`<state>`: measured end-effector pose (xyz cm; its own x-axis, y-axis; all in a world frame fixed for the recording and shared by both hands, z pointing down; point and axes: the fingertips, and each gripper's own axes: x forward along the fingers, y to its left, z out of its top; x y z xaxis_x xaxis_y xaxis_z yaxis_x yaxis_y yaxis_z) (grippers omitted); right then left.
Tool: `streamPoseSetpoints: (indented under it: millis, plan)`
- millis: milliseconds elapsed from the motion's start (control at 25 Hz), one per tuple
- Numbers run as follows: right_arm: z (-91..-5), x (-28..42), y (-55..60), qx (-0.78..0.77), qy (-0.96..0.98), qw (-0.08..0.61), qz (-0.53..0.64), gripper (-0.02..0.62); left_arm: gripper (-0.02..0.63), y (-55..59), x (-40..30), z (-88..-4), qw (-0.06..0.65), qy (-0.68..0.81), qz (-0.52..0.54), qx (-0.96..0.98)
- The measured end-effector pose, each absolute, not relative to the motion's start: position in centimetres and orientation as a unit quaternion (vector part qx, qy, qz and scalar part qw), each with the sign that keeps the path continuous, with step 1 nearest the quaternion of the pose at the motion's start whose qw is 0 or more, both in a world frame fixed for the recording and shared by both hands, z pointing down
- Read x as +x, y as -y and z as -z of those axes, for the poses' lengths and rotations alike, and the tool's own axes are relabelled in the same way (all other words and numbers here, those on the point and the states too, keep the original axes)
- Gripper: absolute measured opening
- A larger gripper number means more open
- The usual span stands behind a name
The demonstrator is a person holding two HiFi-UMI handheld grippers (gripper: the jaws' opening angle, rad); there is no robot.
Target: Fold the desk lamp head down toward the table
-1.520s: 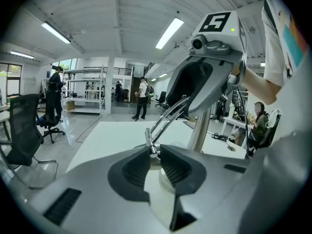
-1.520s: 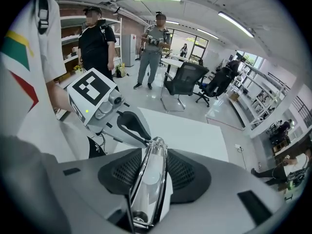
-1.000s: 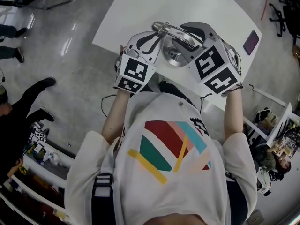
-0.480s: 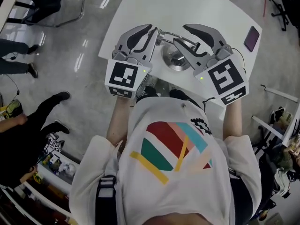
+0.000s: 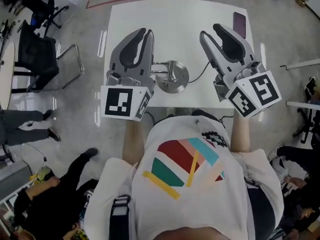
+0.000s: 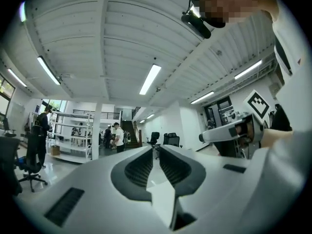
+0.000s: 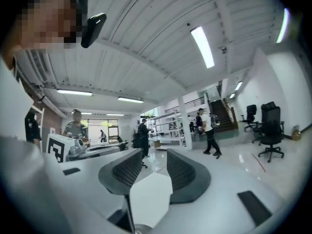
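Observation:
The desk lamp stands near the front edge of the white table [image 5: 190, 14] in the head view. Its round silver base [image 5: 173, 79] carries a thin arm [image 5: 159, 67] lying low toward the left, and where the arm ends is hidden under my left gripper. My left gripper [image 5: 146, 33] hovers above the table left of the base, its jaws a narrow slit apart and empty. My right gripper [image 5: 211, 32] hangs right of the base, open and empty. Both gripper views point up at the room and ceiling, with no lamp in them.
A purple phone [image 5: 239, 23] lies at the table's far right. A dark cable [image 5: 200, 73] runs from the lamp base toward the right. An office chair [image 5: 42, 54] stands left of the table. People stand on the floor at lower left [image 5: 45, 204].
Both grippers have drawn away from the lamp, which they crowded a second ago, and now sit apart on either side of it. The head view has swung round to face the table squarely.

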<state>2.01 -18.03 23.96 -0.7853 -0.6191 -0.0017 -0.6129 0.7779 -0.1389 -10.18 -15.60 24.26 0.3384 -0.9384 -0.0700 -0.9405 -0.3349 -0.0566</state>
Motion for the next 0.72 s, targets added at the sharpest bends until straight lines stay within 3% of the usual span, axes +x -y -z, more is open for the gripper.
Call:
streamPoseSetpoints:
  millis: [240, 720]
  plan:
    - [-24.2, 7.8, 17.4, -0.394, -0.910, 0.083, 0.099, 0.164, 0.089, 16.6, -6.1, -22.6, 0.060, -0.535, -0.024, -0.842]
    - [-25.8, 9.3, 16.1, -0.423, -0.904, 0.033, 0.058, 0.163, 0.087, 17.0, -2.1, -22.9, 0.049, -0.498, -0.023, -0.865]
